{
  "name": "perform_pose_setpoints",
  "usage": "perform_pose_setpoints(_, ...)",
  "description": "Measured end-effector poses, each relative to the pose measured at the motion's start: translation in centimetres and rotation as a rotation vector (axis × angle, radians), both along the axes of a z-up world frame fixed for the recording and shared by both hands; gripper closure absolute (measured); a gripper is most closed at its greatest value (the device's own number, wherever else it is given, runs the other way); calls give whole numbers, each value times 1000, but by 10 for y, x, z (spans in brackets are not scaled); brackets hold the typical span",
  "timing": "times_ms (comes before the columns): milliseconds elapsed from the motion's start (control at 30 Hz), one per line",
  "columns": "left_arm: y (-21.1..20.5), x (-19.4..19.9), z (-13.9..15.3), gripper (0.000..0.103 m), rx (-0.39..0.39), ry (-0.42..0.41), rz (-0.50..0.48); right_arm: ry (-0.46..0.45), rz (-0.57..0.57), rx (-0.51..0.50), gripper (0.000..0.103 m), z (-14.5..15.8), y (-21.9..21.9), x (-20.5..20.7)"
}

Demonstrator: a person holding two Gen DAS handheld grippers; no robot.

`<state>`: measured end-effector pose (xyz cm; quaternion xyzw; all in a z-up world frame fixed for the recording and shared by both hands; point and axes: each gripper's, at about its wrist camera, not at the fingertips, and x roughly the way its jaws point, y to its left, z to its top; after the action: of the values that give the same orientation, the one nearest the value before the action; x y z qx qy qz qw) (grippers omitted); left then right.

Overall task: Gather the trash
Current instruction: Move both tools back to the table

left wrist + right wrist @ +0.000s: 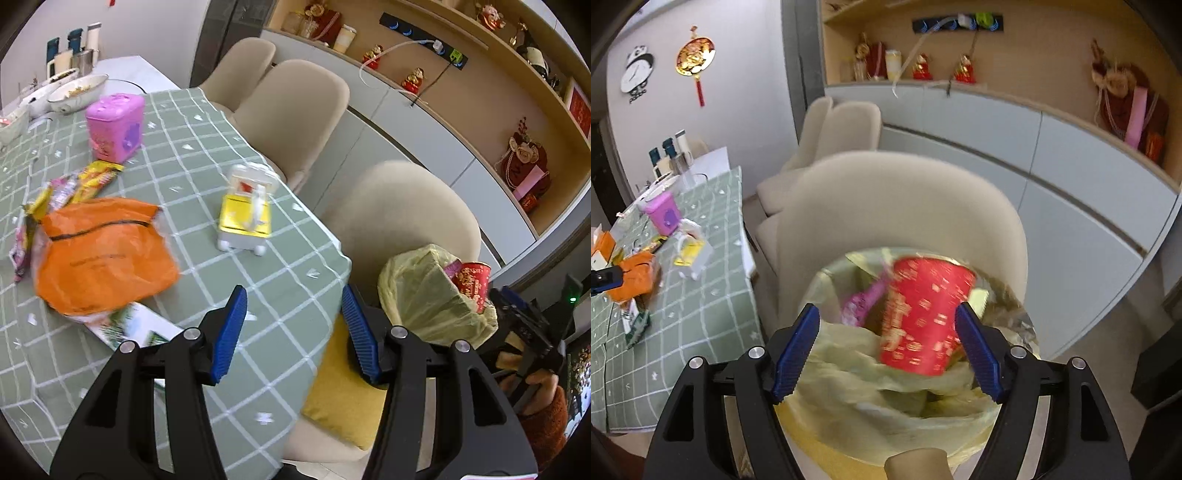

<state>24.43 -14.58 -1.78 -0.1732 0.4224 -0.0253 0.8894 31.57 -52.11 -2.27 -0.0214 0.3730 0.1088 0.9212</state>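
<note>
From the left wrist, our left gripper [291,332] hangs over the counter [207,162] corner, fingers spread with nothing between them. The orange bag [107,251] lies on the counter, left of the gripper, wrappers [85,184] just beyond it; that looks like the next trash. The counter edge drops off to the right, toward the trash bag [428,299] on the chair [402,206].

From the right wrist, our right gripper [886,350] hovers over the trash bag, fingers wide, touching nothing. The red cup [923,314] sits inside the bag, seemingly just dropped. The chair back rises just behind the bag, leaving room above.

pink box [115,127], beige chairs [295,114], panda clock [637,74]
</note>
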Motion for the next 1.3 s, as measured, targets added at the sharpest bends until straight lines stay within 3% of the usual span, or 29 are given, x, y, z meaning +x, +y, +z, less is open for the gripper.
perform_pose_setpoints(267,101,-43,-4,52,28,-16,153,-50,60,40,31,27,80,-21)
perform_pose_setpoints(467,181,-87,-21,51,29,17,282,1,192,29,31,12,166,-30)
perform_pose_setpoints(600,212,-102,-29,50,12,23,274,-3,274,18,31,10,214,-42)
perform_pose_setpoints(833,216,-96,-30,50,-53,-20,203,-1,360,30,31,13,264,-55)
perform_pose_setpoints(967,208,-73,-33,49,-93,-12,189,28,406,4,31,3,276,-65)
perform_pose_setpoints(1167,198,-13,-52,49,-31,63,270,88,447,31,31,-12,277,-72)
perform_pose_setpoints(1200,198,-7,-56,52,-29,85,270,87,460,34,31,-13,277,-73)
perform_pose_setpoints(1233,196,-2,-60,70,-21,108,271,83,481,37,31,-12,277,-74)
perform_pose_setpoints(1267,195,1,-63,82,-12,126,269,78,495,34,31,-12,278,-75)
perform_pose_setpoints(1300,195,0,-62,83,-12,131,266,71,515,26,31,-12,280,-77)
